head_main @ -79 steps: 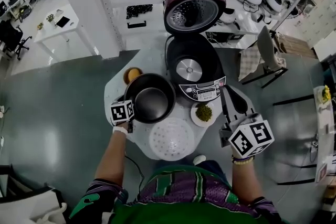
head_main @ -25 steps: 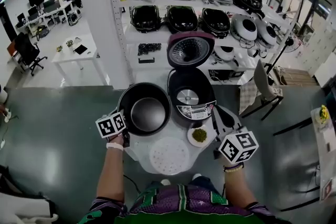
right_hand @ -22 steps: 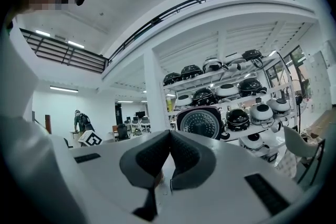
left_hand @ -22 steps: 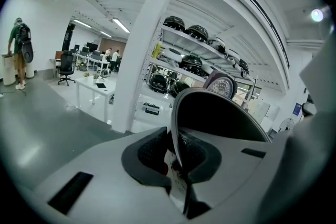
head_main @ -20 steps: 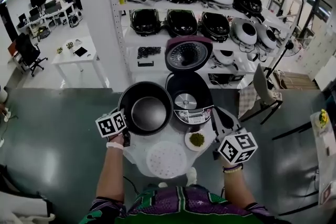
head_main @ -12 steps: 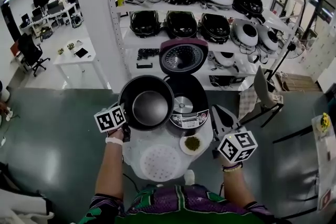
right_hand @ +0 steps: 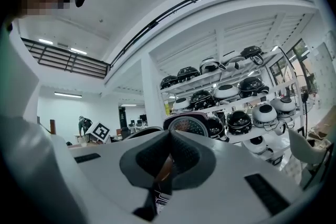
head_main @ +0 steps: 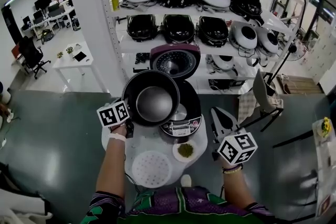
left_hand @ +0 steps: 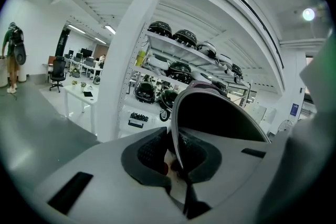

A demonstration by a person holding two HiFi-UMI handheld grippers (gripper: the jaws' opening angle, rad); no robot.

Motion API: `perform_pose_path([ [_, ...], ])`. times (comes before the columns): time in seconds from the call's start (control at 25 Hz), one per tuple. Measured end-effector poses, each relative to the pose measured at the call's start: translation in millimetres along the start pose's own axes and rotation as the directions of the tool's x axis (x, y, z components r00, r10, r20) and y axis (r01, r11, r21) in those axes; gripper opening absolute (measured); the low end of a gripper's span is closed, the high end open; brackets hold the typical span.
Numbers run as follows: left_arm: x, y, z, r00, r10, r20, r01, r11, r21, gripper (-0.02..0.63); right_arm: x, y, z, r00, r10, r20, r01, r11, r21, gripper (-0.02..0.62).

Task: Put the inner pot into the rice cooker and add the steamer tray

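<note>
Inner pot (head_main: 154, 105) is mouth up, its axis about upright. I see straight into the dark bowl from the head view. It is off the surface (head_main: 157, 140), carried by its rim, and it overlaps the left part of the rice cooker (head_main: 185, 122) body. I cannot tell whether it touches the cooker wall.

The cooker lid (head_main: 175, 62) stands open at the far side, with its inner face toward me.

My left tool (head_main: 128, 126) pinches the pot's near-left rim. In the left gripper view the thin rim edge (left_hand: 175, 128) runs between the pads (left_hand: 149, 152), nearly closed on it, and the dark pot wall rises to the right of the tool (left_hand: 176, 161).

My right tool (head_main: 217, 117) is to the right of the cooker, apart from it. Its jaws are pressed together and hold nothing, as the right gripper view shows at the tip (right_hand: 167, 161). That view looks level past the lid (right_hand: 186, 124) toward the shelves.

The steamer tray (head_main: 151, 169) lies flat on the near part of the surface, well clear of the pot. A small dish (head_main: 185, 150) of green stuff sits just right of the tray, in front of the cooker panel.

The shelf rack (head_main: 178, 8) of cookers is close behind the lid and a white column (head_main: 89, 23) stands far left. There is open floor left of the surface, and a chair (head_main: 262, 94) on the right.
</note>
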State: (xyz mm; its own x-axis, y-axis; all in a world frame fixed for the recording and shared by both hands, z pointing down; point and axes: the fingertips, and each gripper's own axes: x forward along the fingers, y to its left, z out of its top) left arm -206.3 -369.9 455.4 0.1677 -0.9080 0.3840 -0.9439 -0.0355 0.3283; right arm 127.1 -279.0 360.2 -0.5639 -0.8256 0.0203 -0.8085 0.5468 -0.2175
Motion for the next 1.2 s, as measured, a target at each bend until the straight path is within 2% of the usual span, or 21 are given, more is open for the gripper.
perform_pose_path([
  [0.48,53,-56,-13,1.0,-0.015,-0.024,0.016,0.999,0.034,0.037,-8,-56,-14,1.0,0.005,-0.014,-0.004,1.0,0.027,0.005],
  [0.92,101,-82,-40,0.998,0.003,-0.068,-0.001,1.0,0.031,0.037,-7,-111,-36,0.999,0.003,-0.052,0.0,0.998,0.057,0.005],
  [1.2,125,-92,-60,0.995,0.022,-0.102,-0.019,0.999,0.031,0.038,-4,-130,-44,0.997,0.025,-0.074,-0.02,0.998,0.06,0.005],
])
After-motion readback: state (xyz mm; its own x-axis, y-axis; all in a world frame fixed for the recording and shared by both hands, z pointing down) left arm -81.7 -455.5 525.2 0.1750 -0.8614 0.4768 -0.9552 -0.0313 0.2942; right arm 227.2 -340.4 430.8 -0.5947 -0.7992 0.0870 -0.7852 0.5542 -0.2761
